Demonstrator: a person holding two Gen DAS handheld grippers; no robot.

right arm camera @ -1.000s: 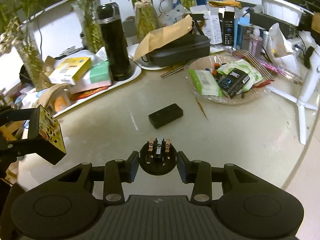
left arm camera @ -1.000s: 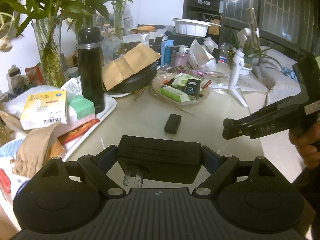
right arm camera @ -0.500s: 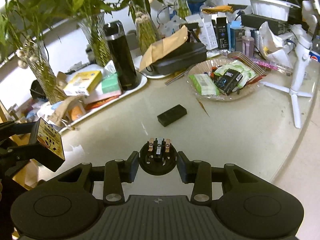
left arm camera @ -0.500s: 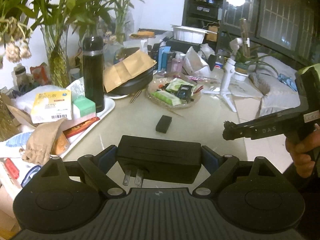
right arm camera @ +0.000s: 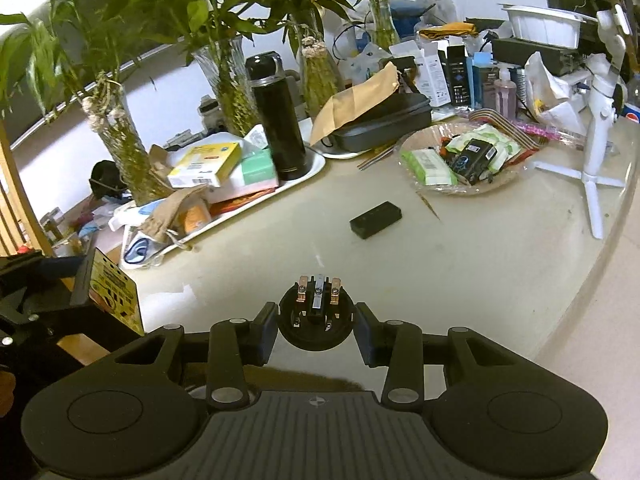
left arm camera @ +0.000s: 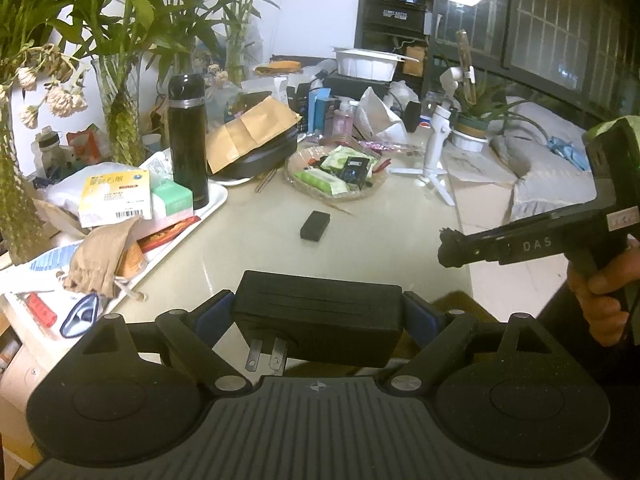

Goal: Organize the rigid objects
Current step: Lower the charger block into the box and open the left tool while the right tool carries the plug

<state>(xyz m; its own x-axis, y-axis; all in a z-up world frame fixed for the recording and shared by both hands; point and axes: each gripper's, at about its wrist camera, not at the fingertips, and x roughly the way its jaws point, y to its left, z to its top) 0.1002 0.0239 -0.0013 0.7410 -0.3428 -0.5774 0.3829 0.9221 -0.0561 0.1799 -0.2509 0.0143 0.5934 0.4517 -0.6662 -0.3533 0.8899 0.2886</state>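
The left hand-held gripper (left arm camera: 318, 316) clamps the power adapter (left arm camera: 318, 318); the right hand-held gripper (right arm camera: 316, 326) pinches a round plug (right arm camera: 316, 320). Both should be lowered level onto the bare tabletop (right arm camera: 480, 264), without squeezing harder.

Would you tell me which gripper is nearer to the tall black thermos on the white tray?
Probably the left. The left gripper hangs off the table's near edge on the black thermos side; the right gripper is farther right.

Black power adapter (left arm camera: 318, 318) with silver prongs. Black round plug (right arm camera: 316, 322) with copper contacts. Black block (right arm camera: 376, 219) on glossy beige worktop (right arm camera: 500, 248). Black flask (right arm camera: 278, 118), yellow-white box (right arm camera: 206, 164), mint-green box (right arm camera: 258, 168).
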